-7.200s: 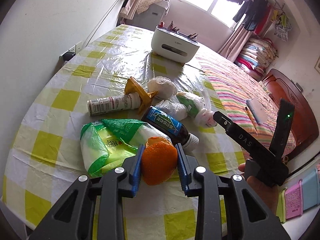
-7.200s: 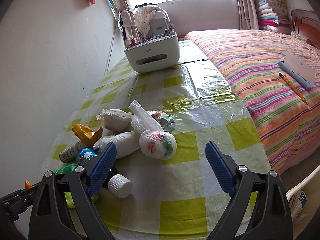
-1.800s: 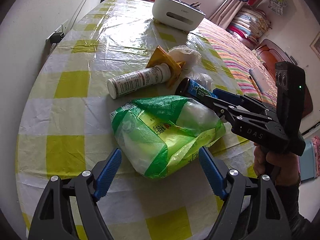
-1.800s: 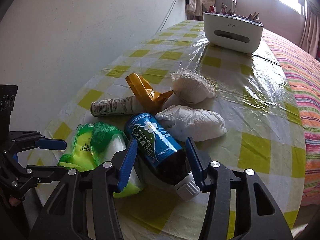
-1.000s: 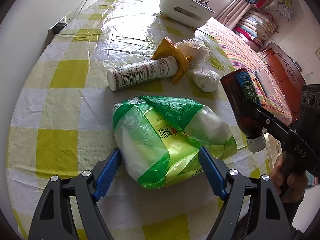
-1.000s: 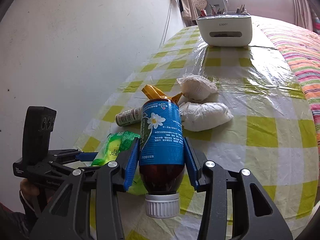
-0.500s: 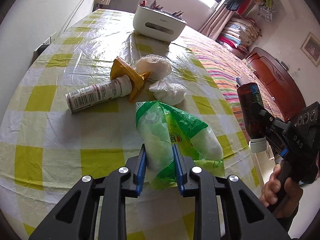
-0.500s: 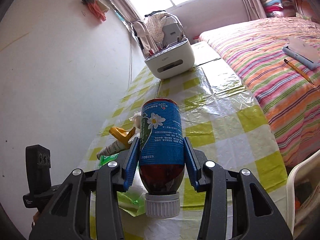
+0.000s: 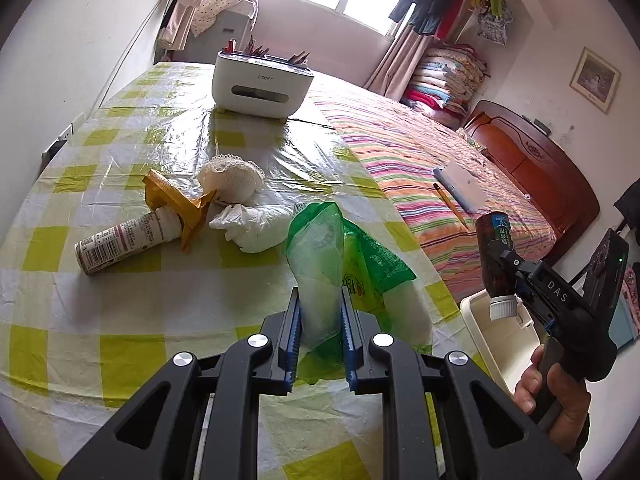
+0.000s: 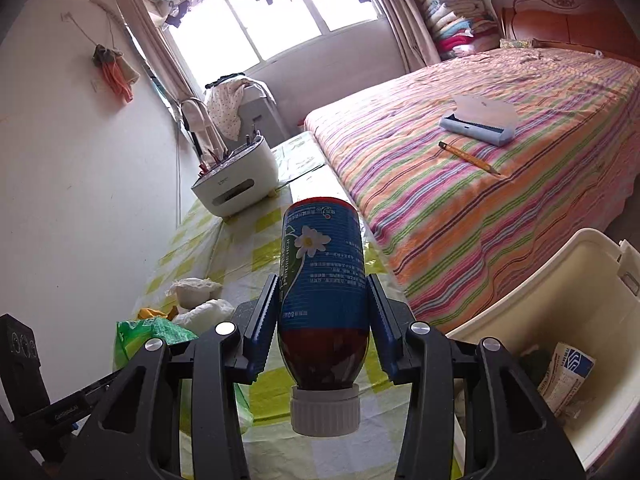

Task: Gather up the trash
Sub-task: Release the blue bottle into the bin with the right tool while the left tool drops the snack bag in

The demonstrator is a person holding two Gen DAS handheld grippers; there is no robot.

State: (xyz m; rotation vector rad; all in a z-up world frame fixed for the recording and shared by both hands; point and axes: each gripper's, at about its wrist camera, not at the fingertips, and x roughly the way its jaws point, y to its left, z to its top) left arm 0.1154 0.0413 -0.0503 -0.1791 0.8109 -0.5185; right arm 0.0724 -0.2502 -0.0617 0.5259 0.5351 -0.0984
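While both grippers carry a load, neither item has reached the bin yet. The left gripper (image 9: 319, 336) is clamped on a fold of the green plastic bag (image 9: 340, 264); its jaws are nearly together, with only thin film and soft contents pinched between them. The bag stands above the checked table (image 9: 120, 304), its bulk sagging toward 4 o'clock of the jaws. The right gripper (image 10: 324, 320) is clamped on the brown bottle (image 10: 322, 280) across its blue label, white cap toward the camera. In the left view the bottle hangs just above the rim of the cream bin (image 10: 560, 312), which sits off the table edge at about 4 o'clock. The bin already holds some paper.

Remaining on the table: a white tube (image 9: 128, 240) at 10 o'clock of the bag, a yellow wrapper (image 9: 176, 204) touching it, and two white wads (image 9: 248, 228) at 11 o'clock.

Risks, as judged:
- The bag is held by a narrow pinch, so the film may slip or tear under the hanging weight.
- The bottle is smooth and round. If tilted it may slide out before it clears the rim.
- Both hands converge on one bin, so the grippers may collide at its mouth.
- A swinging bag could drag the wads or tube off the table.
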